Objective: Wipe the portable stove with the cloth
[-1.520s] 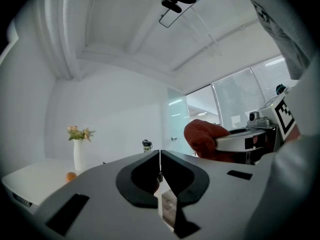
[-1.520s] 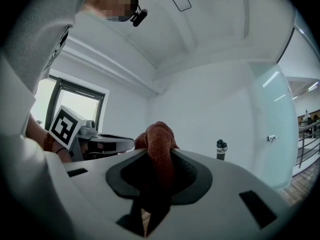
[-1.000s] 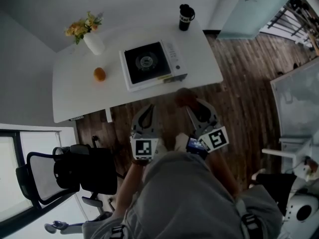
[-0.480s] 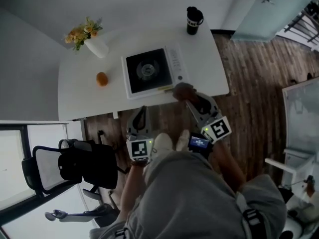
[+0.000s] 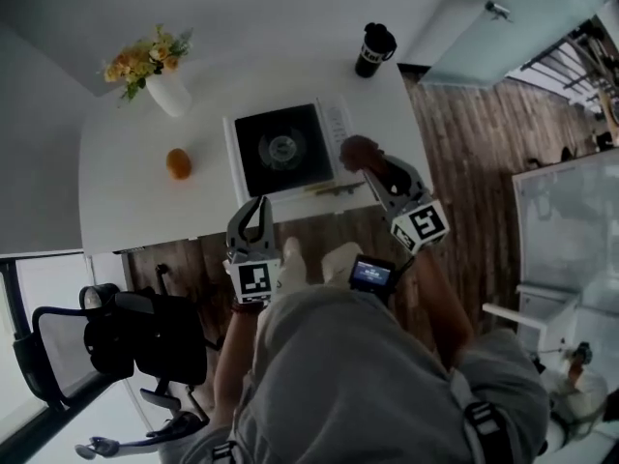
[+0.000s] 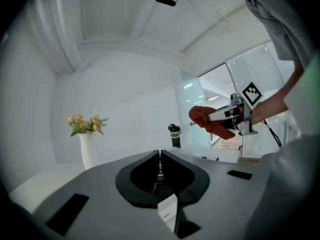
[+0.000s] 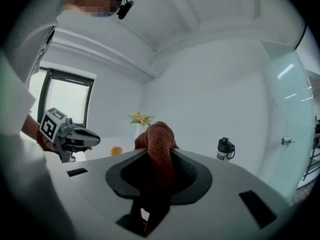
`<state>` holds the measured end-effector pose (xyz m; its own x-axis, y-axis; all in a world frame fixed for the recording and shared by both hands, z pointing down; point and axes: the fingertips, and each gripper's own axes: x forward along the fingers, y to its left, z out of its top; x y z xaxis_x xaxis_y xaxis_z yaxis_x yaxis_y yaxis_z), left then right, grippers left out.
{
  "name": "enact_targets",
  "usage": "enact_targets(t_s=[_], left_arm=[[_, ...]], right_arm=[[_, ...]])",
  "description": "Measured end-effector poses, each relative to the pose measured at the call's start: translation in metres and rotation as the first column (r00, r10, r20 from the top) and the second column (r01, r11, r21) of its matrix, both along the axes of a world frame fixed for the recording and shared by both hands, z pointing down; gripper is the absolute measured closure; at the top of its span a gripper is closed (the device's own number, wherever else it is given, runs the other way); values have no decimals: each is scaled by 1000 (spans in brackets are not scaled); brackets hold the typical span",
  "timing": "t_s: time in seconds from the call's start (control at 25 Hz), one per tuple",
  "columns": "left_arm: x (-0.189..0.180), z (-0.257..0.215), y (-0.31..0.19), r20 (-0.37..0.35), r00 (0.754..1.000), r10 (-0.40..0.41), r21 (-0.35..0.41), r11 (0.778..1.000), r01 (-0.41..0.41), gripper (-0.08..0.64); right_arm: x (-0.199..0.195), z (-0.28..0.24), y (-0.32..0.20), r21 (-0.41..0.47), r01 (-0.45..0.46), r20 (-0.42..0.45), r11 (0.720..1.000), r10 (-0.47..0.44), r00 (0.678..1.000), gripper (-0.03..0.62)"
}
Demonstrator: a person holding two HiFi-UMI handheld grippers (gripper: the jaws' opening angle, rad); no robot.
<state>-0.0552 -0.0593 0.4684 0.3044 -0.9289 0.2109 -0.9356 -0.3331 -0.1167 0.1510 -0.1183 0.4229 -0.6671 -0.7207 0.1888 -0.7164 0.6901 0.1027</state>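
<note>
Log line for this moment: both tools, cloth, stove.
right tool: shut on cloth, at stove's right edge | left tool: shut, empty | wipe: no contact seen yet

A white table [image 5: 126,206] stands against pale walls [image 5: 58,17] on a dark wood-plank floor [image 5: 464,153]; a black office chair [image 5: 145,336] sits near its front-left corner, beside a window [image 7: 67,98].

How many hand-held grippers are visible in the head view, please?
2: left hand-held gripper, shut, at the table edge; right hand-held gripper, holding the cloth by the stove.
</note>
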Motion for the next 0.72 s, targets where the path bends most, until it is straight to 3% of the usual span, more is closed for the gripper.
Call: enact_targets(t_s=[0.12,0.32,0.56,0.72], left_arm=[[-9,10,-13,20,999,39,-3,999,-39,525],[-22,21,-34,-3,999,53,-14,998,-53,525],[-32,41,-51,-2,1000,26,-32,999,-26,525],[-30,53,-61,-14,999,39,-76,996,-40,525]], right_arm=[[-1,2,-32,14,-21,-87,1000,22,996,482],[-12,41,-101,-51,33,-265,998,-45,963,472],[-19,101,-175,-164,69,-333,984,-121,935,462],[-20,144,-195,-292,85,-353,953,-190,916,429]])
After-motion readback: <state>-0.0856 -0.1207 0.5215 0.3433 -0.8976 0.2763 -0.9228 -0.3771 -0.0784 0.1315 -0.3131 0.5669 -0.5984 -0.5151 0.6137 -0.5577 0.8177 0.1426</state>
